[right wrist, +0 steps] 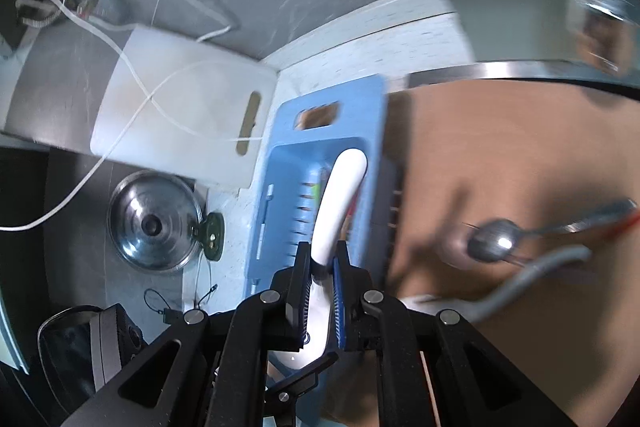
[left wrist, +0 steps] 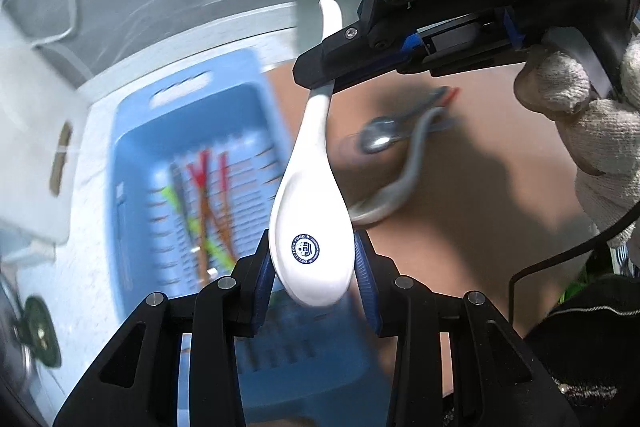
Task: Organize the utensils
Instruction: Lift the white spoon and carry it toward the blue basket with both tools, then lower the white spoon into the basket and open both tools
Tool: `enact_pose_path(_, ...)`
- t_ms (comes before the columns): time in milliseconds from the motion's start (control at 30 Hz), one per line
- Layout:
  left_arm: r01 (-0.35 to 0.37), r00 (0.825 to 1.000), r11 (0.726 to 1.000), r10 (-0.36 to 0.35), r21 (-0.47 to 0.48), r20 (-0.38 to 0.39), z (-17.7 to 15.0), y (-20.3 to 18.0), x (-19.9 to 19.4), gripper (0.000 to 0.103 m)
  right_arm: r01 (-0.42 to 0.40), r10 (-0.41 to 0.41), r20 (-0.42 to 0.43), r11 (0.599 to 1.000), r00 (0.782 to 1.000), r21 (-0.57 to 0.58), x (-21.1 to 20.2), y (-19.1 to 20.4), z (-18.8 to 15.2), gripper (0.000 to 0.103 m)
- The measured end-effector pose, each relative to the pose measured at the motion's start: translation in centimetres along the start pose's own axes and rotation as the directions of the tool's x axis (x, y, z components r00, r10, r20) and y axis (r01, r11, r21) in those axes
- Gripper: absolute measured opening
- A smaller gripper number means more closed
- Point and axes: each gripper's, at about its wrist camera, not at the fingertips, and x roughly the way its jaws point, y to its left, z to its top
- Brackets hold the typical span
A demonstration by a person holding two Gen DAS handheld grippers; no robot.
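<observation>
I have the blue basket (left wrist: 132, 163) below and ahead of both tools, sitting on the pale counter (left wrist: 92, 131) against the edge of the brown board (left wrist: 460, 219), with coloured chopsticks (left wrist: 208, 195) already lying lengthwise in it. Over that, the white ceramic spoon (left wrist: 308, 195) hangs in the air, held at both ends: my left gripper (left wrist: 314, 267) is clamped on the wide bowl end, my right gripper (right wrist: 322, 291) is pinched tight on the thin handle. So the spoon's long axis runs from one tool to the other, and in the right wrist view it lines up roughly with the basket's length. The right tool is the one I judge should let go first, or both lower together, keeping that axis parallel to the chopsticks. On the board, to the right, a metal spoon (left wrist: 378, 139) and a grey spoon (left wrist: 404, 171) wait, well apart from the basket.
</observation>
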Motion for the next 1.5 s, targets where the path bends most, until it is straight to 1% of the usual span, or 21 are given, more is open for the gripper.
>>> enact_pose_path(67, -0.008, 1.0, 0.999, 0.008, -0.038, -0.006, -0.6, 1.9, 0.4, 0.036, 0.013, -0.013, -0.024, 1.0, 1.0, -0.025, 2.1, 1.3, 0.5, 0.009)
enact_pose_path(100, -0.011, 1.0, 0.999, 0.011, -0.053, -0.009, -0.8, 1.9, 0.4, 0.036, 0.016, -0.017, -0.035, 0.999, 0.999, -0.031, 2.9, 1.7, 0.7, 0.009)
enact_pose_path(267, -0.026, 0.999, 0.993, 0.022, -0.115, -0.035, -2.3, 4.7, 1.8, 0.036, 0.033, -0.038, -0.102, 0.998, 0.994, -0.055, 7.4, 2.9, 1.3, 0.009)
enact_pose_path(433, -0.025, 0.998, 0.985, 0.013, -0.172, -0.067, -3.3, 6.1, 3.2, 0.036, 0.058, -0.07, -0.162, 0.995, 0.984, -0.078, 11.0, 3.5, 1.5, 0.009)
enact_pose_path(600, -0.035, 0.994, 0.983, 0.016, -0.178, -0.105, -4.3, 6.1, 4.3, 0.036, 0.086, -0.105, -0.204, 0.991, 0.973, -0.102, 13.5, 3.8, 1.4, 0.01)
enact_pose_path(933, -0.058, 0.987, 0.98, 0.028, -0.188, -0.156, -4.6, 5.8, 5.8, 0.036, 0.113, -0.138, -0.252, 0.987, 0.958, -0.11, 16.1, 3.3, 1.8, 0.011)
enact_pose_path(1233, -0.069, 0.984, 0.978, 0.035, -0.196, -0.172, -3.9, 5.6, 6.9, 0.036, 0.148, -0.178, -0.256, 0.98, 0.95, -0.131, 17.2, 3.5, 2.0, 0.014)
enact_pose_path(1333, -0.067, 0.984, 0.977, 0.031, -0.201, -0.173, -3.9, 5.7, 7.1, 0.036, 0.167, -0.203, -0.249, 0.973, 0.947, -0.159, 17.3, 3.8, 1.9, 0.015)
enact_pose_path(1500, -0.077, 0.985, 0.974, 0.041, -0.212, -0.169, -3.9, 6.1, 6.8, 0.037, 0.176, -0.217, -0.232, 0.967, 0.948, -0.184, 16.7, 4.2, 1.9, 0.026)
